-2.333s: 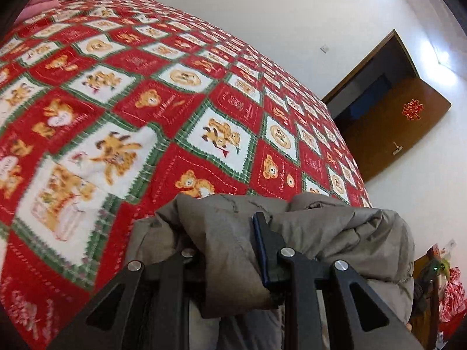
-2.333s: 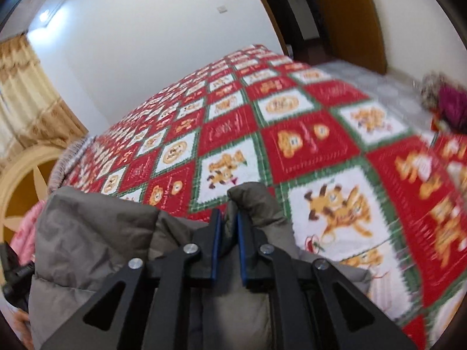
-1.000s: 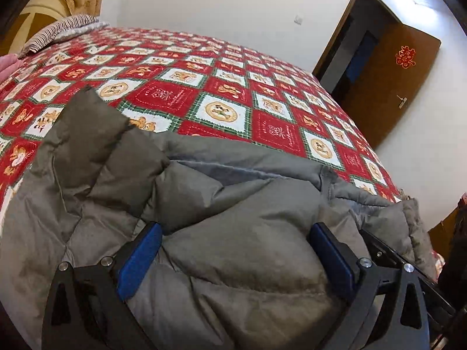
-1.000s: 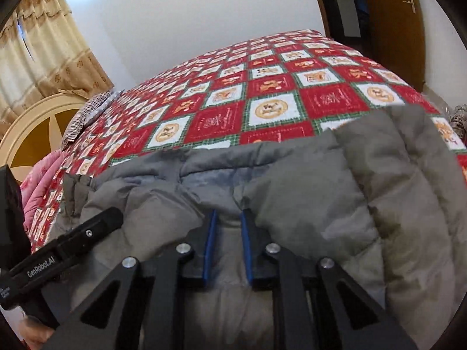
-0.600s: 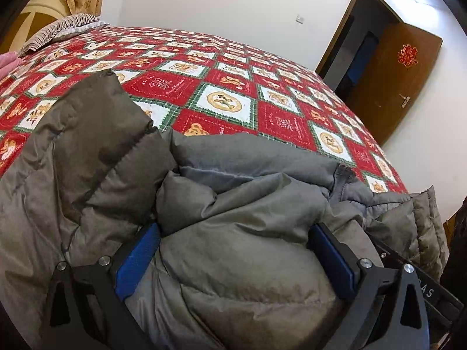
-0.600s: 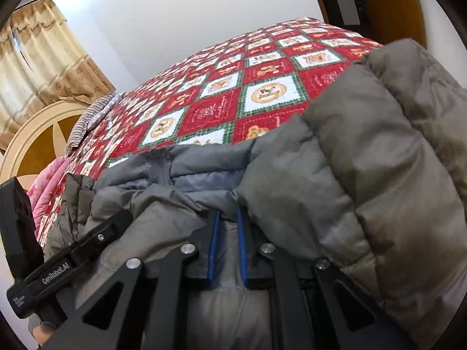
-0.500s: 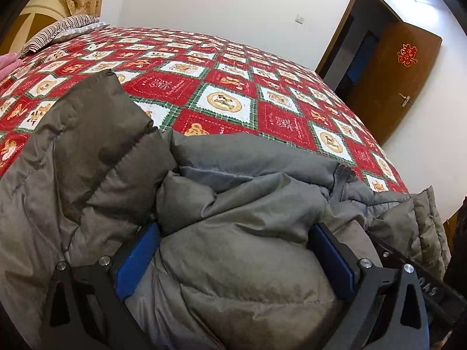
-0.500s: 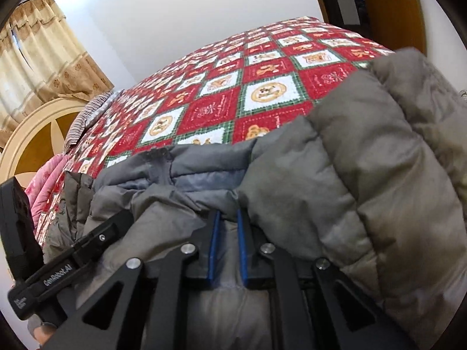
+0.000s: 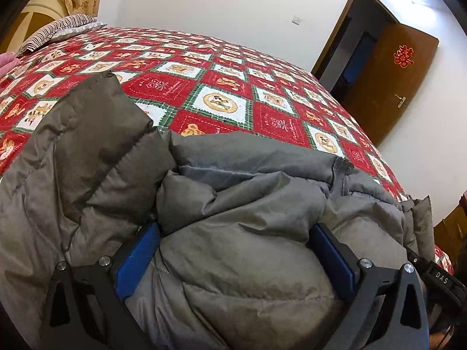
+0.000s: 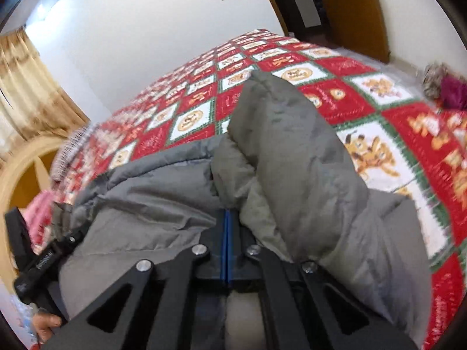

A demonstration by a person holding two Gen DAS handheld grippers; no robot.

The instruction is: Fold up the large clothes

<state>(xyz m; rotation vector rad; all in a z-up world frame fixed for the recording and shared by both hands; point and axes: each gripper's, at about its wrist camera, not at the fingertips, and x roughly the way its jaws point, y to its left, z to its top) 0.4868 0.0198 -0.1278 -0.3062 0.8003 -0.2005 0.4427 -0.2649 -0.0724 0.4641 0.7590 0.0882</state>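
Since the frame half a second back, our right gripper (image 10: 227,227) has swung toward the right of the bed: the blue pads that showed a narrow gap are now pressed flat together, and the right wrist view has gone smeary with motion. The left wrist view has barely changed.

The grey puffer jacket (image 9: 239,233) is soft, quilted and matte, its stitched channels swelling into rounded pillows; it lies bunched across the lower half of both frames, on the red, white and green patchwork bedspread (image 9: 221,105) printed with bears. In the left wrist view a darker olive-grey sleeve or panel (image 9: 81,134) stands up at the left, and a smoother slate lining shows in the crease at centre. Our left gripper (image 9: 236,250) has its jaws spread wide — a fat fold of jacket bulges between the blue pads (image 9: 137,259) without being pinched.

In the right wrist view a padded roll (image 10: 292,157) rises at centre. We cannot make out whether fabric is caught between the closed right pads; the cloth crowds over their tips. The jacket's lower edge is cut off by both frames, and the other tool shows only as a black bar at the left edge.

At the upper right of the left wrist view, a brown door (image 9: 391,81) stands ajar.
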